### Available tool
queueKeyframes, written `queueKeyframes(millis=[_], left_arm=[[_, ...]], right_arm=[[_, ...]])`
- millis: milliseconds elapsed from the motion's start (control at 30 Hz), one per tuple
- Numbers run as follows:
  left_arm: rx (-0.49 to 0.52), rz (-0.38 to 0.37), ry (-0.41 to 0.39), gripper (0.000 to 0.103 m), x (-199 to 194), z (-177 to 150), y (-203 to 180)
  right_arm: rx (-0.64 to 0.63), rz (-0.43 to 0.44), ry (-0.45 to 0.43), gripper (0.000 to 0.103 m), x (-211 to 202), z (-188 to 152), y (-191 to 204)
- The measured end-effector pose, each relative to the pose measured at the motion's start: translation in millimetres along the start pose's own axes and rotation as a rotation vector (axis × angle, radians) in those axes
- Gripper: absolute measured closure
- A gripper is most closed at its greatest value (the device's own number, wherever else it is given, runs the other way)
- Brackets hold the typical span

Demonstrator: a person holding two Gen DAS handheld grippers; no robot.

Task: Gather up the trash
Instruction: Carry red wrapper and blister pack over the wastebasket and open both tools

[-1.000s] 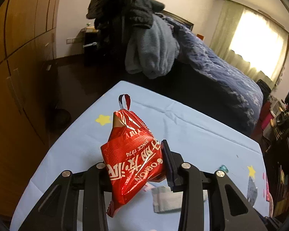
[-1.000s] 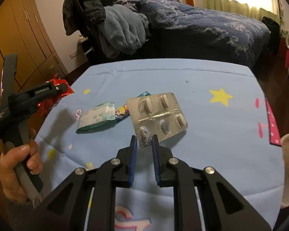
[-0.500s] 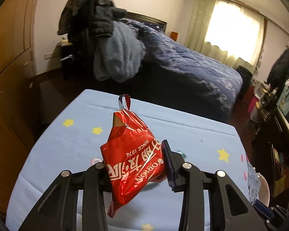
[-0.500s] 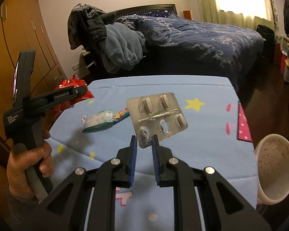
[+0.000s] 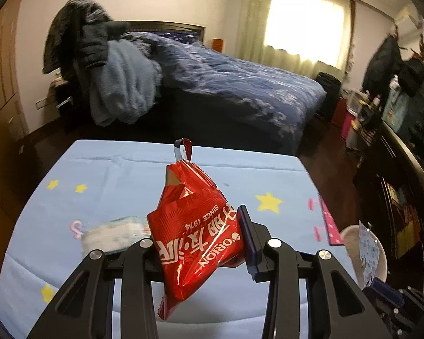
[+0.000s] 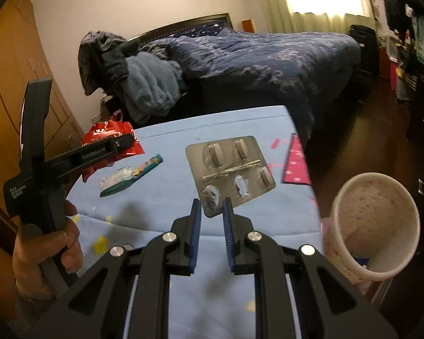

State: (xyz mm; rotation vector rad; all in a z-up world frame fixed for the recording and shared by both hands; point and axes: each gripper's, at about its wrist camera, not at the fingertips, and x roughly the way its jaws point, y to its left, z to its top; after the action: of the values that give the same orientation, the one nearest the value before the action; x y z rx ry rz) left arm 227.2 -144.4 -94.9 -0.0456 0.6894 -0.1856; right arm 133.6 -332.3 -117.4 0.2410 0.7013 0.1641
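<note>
My left gripper (image 5: 198, 234) is shut on a red snack wrapper (image 5: 195, 223) and holds it above the light blue table (image 5: 113, 175). It also shows in the right wrist view (image 6: 124, 141), at the left, with the red wrapper (image 6: 107, 134). My right gripper (image 6: 211, 206) is shut on the corner of a silver pill blister pack (image 6: 231, 166), held above the table near its right edge. A white paper cup (image 6: 376, 220) stands beside the table's right edge, low at the right; it also shows in the left wrist view (image 5: 350, 243).
A teal and white wrapper (image 6: 130, 176) lies on the table left of the blister pack, blurred in the left wrist view (image 5: 113, 234). A bed with a blue quilt (image 5: 240, 84) and piled clothes (image 5: 107, 65) stands beyond. Wooden wardrobes (image 6: 11, 90) line the left.
Both grippers have swung to the right with their loads. The paper cup has come much closer in the right wrist view and has entered the left wrist view.
</note>
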Motion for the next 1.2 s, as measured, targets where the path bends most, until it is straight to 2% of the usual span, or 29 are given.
queueKeyframes(millis=[367,833,1200], left_arm=[[0.111,-0.11,0.004,0.064,0,-2,-83],[0.29,-0.286,0.081,0.064,26,-23,-207],[0.393,-0.342,0.132,0.064,50,-43,-277]], right_arm=[[0.121,-0.068,-0.069,0.086,-39,-7,-73],[0.29,-0.2,-0.115,0.086,-66,-31,-174],[0.387,-0.221,-0.117,0.085,-67,-51,-219]])
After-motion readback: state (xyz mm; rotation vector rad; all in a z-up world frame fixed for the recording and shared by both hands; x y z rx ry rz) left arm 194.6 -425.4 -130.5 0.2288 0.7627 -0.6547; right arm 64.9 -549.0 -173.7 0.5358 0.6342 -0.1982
